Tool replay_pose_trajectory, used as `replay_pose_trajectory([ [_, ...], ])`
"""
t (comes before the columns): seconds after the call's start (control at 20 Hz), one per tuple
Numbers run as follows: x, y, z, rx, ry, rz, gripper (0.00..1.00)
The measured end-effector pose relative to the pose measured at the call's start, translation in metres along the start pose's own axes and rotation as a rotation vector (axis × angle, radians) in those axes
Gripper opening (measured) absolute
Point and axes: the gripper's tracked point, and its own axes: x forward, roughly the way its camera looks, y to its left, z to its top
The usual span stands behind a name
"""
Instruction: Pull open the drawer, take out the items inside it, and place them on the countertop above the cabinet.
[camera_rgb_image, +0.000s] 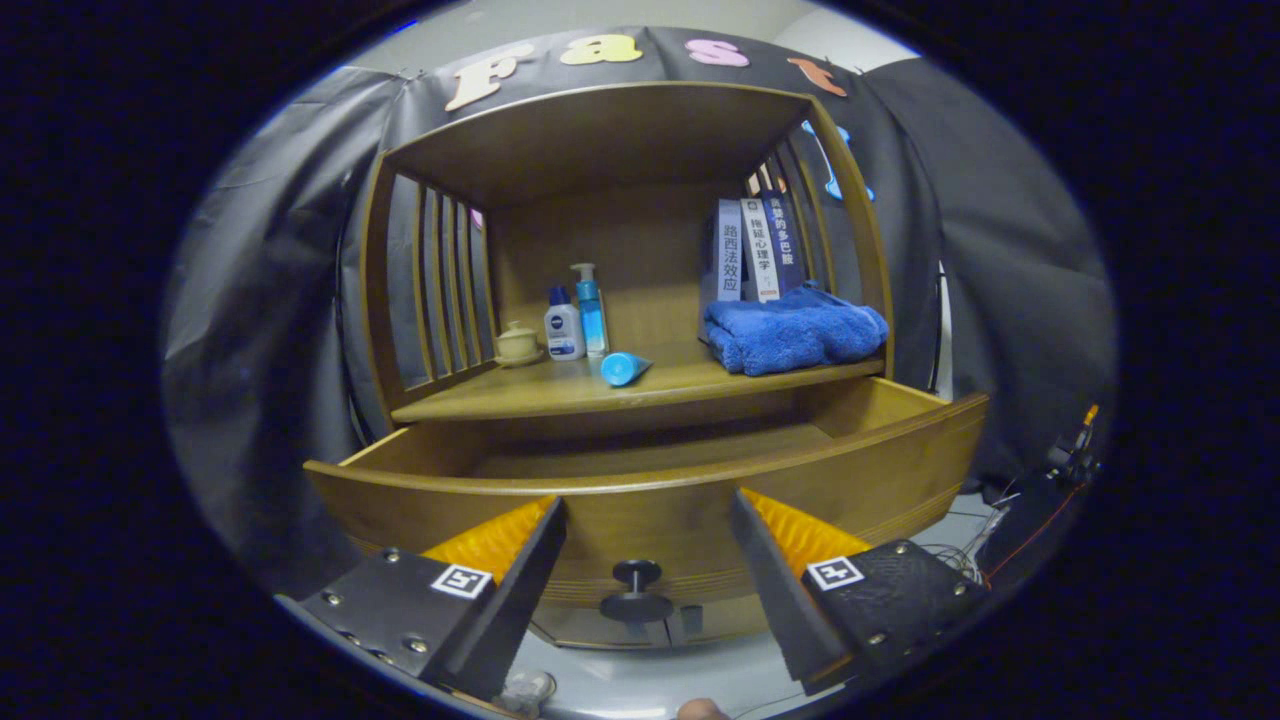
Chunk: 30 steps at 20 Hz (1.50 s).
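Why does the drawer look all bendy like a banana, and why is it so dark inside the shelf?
In the gripper view, the fisheye lens bows the drawer front and shelf edges, though they are likely straight; the same view is dimly lit, so the back of the shelf sits in shadow behind the blue towel; the hand-held gripper is open near the knob.

staged home booth | wooden cabinet (640, 300) | toiletries, books (757, 250), towel (790, 335)

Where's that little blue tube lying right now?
In the gripper view, the blue tube lies on its side on the countertop above the open drawer, just ahead of the pump bottle, beyond the open claw.
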Motion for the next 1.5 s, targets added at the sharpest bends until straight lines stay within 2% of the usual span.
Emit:
replay_pose_trajectory([
  [1.5, 0.096, 0.008, 0.017, -0.022, -0.027, -0.016, 0.99],
])
